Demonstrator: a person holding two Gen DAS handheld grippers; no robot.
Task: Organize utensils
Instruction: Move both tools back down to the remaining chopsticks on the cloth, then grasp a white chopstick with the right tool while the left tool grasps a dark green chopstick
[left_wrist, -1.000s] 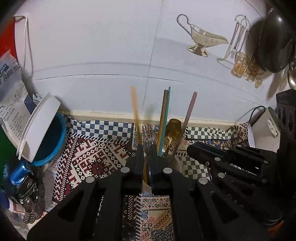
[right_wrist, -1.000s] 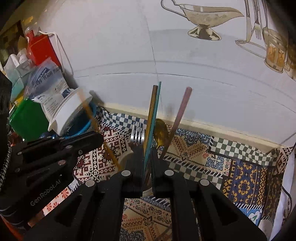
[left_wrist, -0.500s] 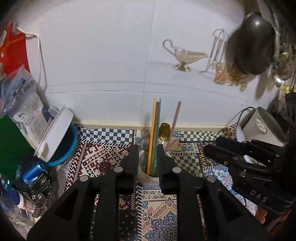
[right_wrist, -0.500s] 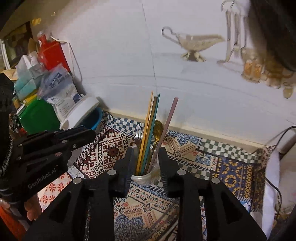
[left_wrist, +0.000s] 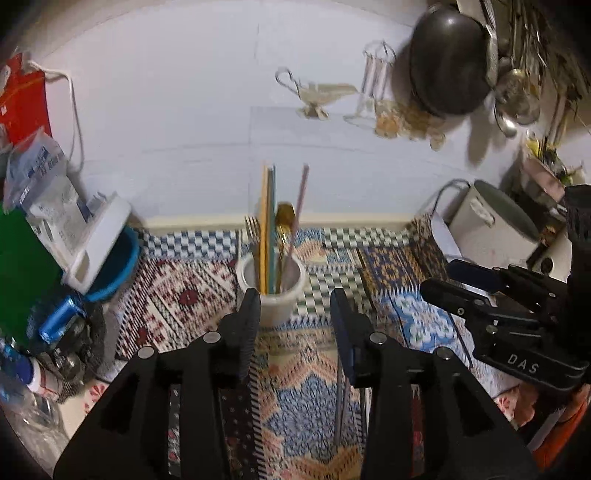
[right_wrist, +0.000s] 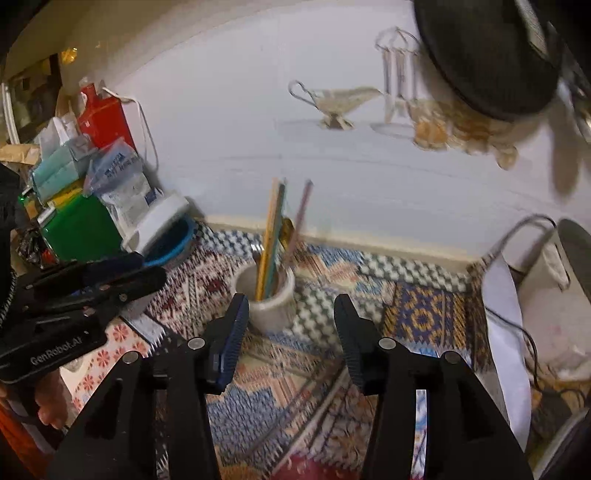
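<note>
A white cup (left_wrist: 271, 295) stands on the patterned mat (left_wrist: 388, 266), holding orange and teal chopsticks (left_wrist: 266, 221), a pink stick (left_wrist: 301, 206), a fork (left_wrist: 252, 229) and a gold spoon (left_wrist: 285, 218). My left gripper (left_wrist: 295, 299) hovers just short of the cup, its jaws opening with nothing between them. My right gripper (right_wrist: 291, 301) is likewise back from the cup (right_wrist: 271, 306), its jaws opening and empty. Each gripper shows in the other's view: the right gripper (left_wrist: 480, 299) and the left gripper (right_wrist: 92, 284). Loose sticks (right_wrist: 306, 398) lie on the mat near me.
A blue bowl with a white lid (left_wrist: 110, 254), a green box (right_wrist: 81, 229) and bags crowd the left. A white appliance (left_wrist: 491, 225) with a cord sits at the right. A black pan (left_wrist: 450, 62) hangs on the wall above it.
Both grippers were shut on sticks over the cup. They let go, drew back and up, and their jaws have spread. The orange and pink sticks now stand in the cup.
</note>
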